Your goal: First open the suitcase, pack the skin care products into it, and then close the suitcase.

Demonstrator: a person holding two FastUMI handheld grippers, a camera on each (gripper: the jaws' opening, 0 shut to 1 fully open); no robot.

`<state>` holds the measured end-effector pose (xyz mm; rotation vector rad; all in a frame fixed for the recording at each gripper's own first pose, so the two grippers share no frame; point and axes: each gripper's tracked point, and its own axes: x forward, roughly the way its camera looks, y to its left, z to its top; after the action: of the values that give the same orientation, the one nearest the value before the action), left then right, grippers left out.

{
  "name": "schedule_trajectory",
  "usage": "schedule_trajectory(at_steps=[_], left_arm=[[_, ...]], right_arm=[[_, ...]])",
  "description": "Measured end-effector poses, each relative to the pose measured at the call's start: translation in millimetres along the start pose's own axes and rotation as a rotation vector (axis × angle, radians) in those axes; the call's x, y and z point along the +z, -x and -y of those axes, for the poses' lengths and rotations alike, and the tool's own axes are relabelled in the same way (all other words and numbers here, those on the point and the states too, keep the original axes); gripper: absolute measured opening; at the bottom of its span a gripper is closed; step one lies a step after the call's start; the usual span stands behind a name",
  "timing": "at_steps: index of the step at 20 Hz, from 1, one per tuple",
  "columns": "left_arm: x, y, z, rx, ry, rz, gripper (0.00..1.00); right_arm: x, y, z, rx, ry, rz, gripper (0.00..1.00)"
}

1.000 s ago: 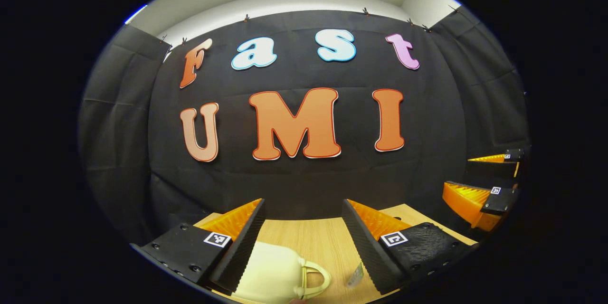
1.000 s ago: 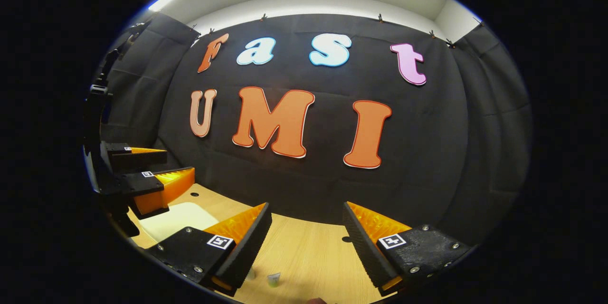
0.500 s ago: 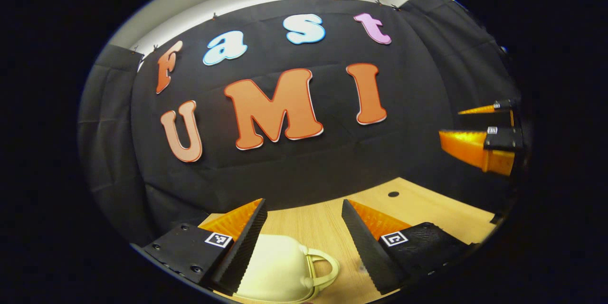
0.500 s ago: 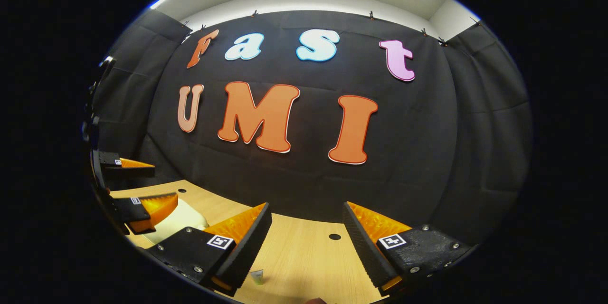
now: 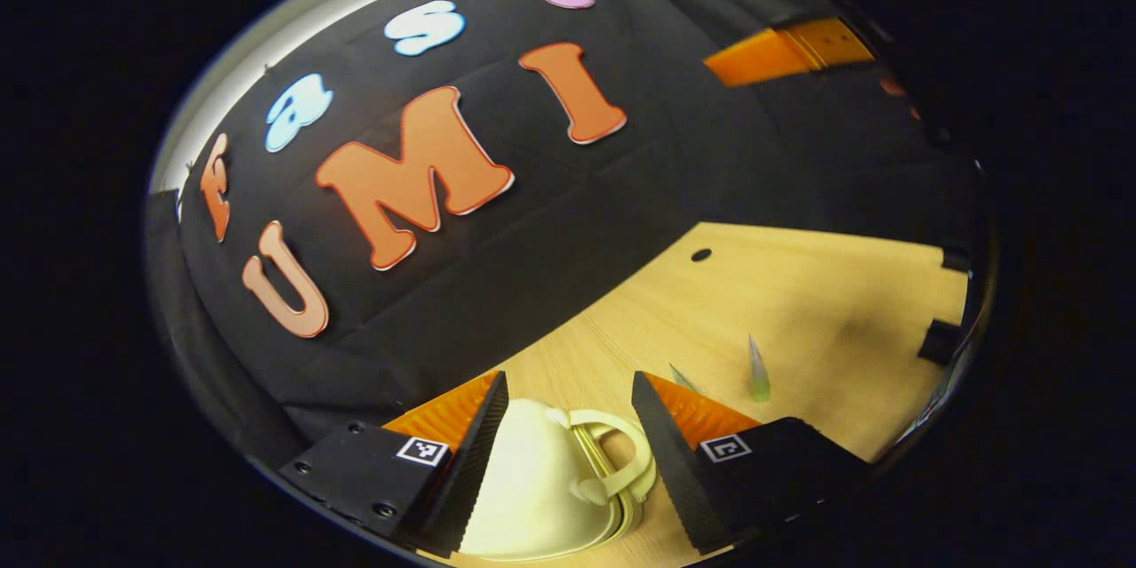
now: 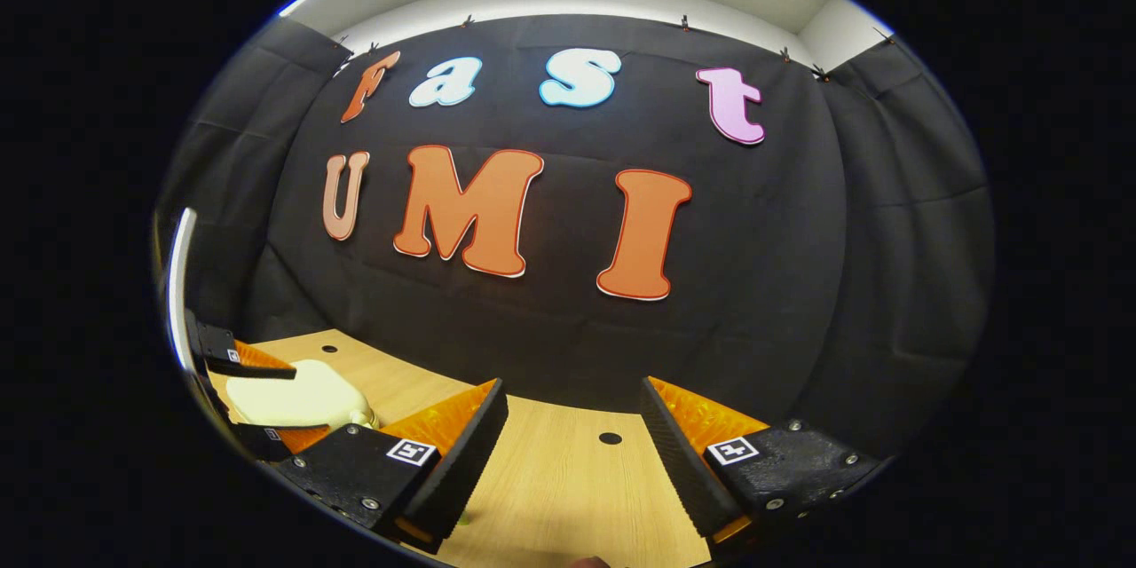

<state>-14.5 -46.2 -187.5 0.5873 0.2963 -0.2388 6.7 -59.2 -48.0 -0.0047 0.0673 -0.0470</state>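
A small cream suitcase [image 5: 532,484] with a loop handle [image 5: 626,461] lies closed on the wooden table. My left gripper [image 5: 568,422] is open and tilted, with the suitcase between its fingers; the case's left side sits against one finger. A thin green tube [image 5: 759,373] stands on the table to the right, and a second tube [image 5: 682,377] peeks from behind the other finger. In the right gripper view the suitcase [image 6: 293,392] sits far left between the left gripper's fingers [image 6: 240,360]. My right gripper [image 6: 572,426] hangs open over bare table.
The black booth wall stands close behind the table. The wooden table [image 6: 568,479] has small round holes [image 5: 701,255] [image 6: 610,438]. The right gripper's finger [image 5: 781,53] shows at the top right of the left gripper view.
My left gripper has rolled over and come down around the suitcase, which now lies deeper between its fingers. The tubes have come into its view. The right gripper has barely shifted.
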Motion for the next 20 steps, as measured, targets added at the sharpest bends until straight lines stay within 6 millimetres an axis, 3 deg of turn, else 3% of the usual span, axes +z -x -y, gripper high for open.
schedule_trajectory(at_steps=[6,11,12,13,16,17,20], left_arm=[[-64.0,-21.3,34.0,-0.038,-0.153,-0.165,0.83],[-104.3,-37.5,44.3,-0.071,-0.301,-0.26,0.83],[-110.3,-41.6,46.5,-0.079,-0.323,-0.286,0.8],[-119.3,-42.1,46.9,-0.082,-0.343,-0.302,0.69],[-133.6,-46.5,51.5,-0.088,-0.428,-0.33,0.69],[-137.8,-47.6,53.5,-0.09,-0.462,-0.333,0.75],[-144.7,-59.7,60.5,-0.119,-0.544,-0.34,0.57]], right_arm=[[-8.9,2.9,14.5,0.028,0.005,0.006,0.95],[-12.3,2.7,24.1,0.011,0.01,-0.003,0.95],[-12.8,2.2,26.8,-0.001,0.01,-0.001,0.95],[-12.5,1.3,27.6,-0.011,0.004,0.0,0.95],[-15.3,-1.0,20.8,-0.023,-0.024,-0.019,0.95],[-14.7,-0.8,18.1,-0.019,-0.024,-0.022,0.95],[-15.1,-4.1,10.5,-0.017,-0.007,-0.026,0.95]])
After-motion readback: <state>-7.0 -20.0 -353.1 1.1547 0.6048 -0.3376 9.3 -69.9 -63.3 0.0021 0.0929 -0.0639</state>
